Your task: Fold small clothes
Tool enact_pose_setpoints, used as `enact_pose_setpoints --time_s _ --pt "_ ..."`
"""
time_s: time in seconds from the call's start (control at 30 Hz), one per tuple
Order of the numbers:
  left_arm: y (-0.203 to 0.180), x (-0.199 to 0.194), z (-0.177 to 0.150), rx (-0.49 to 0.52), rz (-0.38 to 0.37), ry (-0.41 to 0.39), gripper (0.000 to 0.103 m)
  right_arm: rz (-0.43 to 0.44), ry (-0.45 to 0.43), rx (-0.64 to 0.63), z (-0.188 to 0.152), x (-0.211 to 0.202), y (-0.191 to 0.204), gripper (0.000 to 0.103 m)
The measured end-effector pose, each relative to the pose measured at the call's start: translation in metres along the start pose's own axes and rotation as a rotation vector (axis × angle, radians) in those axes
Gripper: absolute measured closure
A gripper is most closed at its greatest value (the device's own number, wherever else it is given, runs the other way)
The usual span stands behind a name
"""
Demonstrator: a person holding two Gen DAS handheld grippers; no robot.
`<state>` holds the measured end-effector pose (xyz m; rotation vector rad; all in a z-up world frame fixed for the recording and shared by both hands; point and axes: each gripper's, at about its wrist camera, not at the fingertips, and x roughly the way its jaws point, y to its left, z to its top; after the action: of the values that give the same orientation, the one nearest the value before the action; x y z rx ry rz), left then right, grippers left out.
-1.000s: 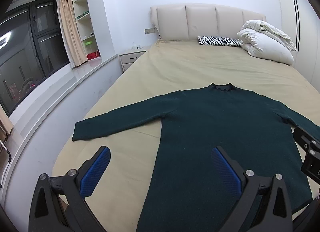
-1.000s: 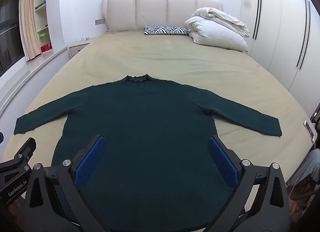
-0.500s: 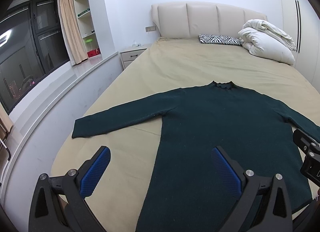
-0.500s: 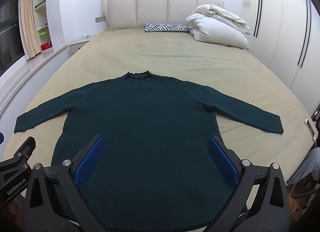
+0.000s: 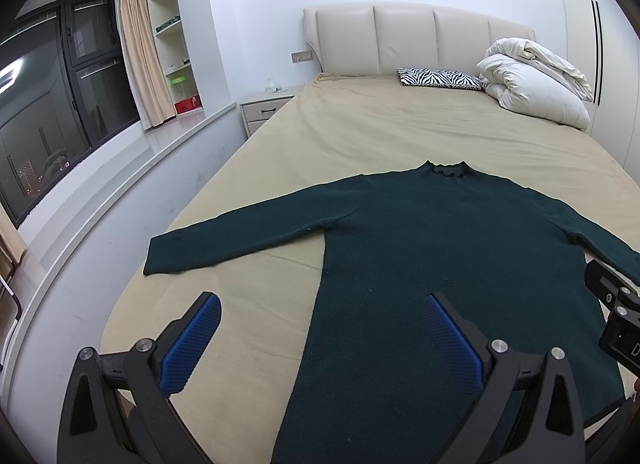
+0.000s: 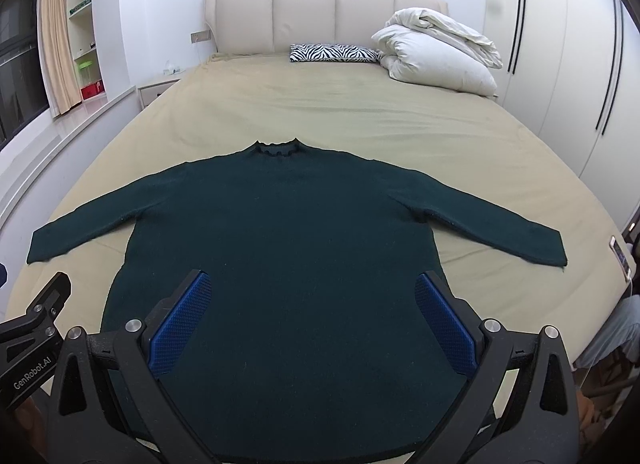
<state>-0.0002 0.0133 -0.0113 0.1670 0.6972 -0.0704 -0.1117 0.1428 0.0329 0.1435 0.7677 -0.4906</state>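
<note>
Across most of both wrist views stretches the bed (image 6: 360, 104), its tan sheet running from the lower edge of the frame up to the padded cream headboard (image 6: 320, 16) at top centre. Spread flat on the near half of that sheet lies the dark green sweater (image 6: 288, 248), face up, collar pointing toward the headboard and both sleeves stretched out to the sides, the cuffs reaching toward the left and right edges of the right wrist frame. At upper right, a bundled white duvet (image 6: 436, 52) sits against the headboard, with a zebra-print pillow (image 6: 334, 52) just beside it on its left. Along the left of the left wrist frame run a dark window (image 5: 52, 104), a beige curtain (image 5: 140, 52) and a nightstand (image 5: 266, 108) beside the bed.

Low in the left wrist frame, the left hand-held gripper (image 5: 320, 340) hangs above the sweater's left hem edge, blue pads spread wide and holding nothing. Low in the right wrist frame, the right hand-held gripper (image 6: 314, 320) is likewise wide and unloaded, above the sweater's lower body.
</note>
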Motion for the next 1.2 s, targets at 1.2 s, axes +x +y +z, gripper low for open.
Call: enact_pose_setpoints --time_s 1.2 --pt "0.0 0.003 -0.011 -0.005 -0.011 0.025 0.0 -0.008 0.022 -0.006 -0.003 0.009 0.0 0.0"
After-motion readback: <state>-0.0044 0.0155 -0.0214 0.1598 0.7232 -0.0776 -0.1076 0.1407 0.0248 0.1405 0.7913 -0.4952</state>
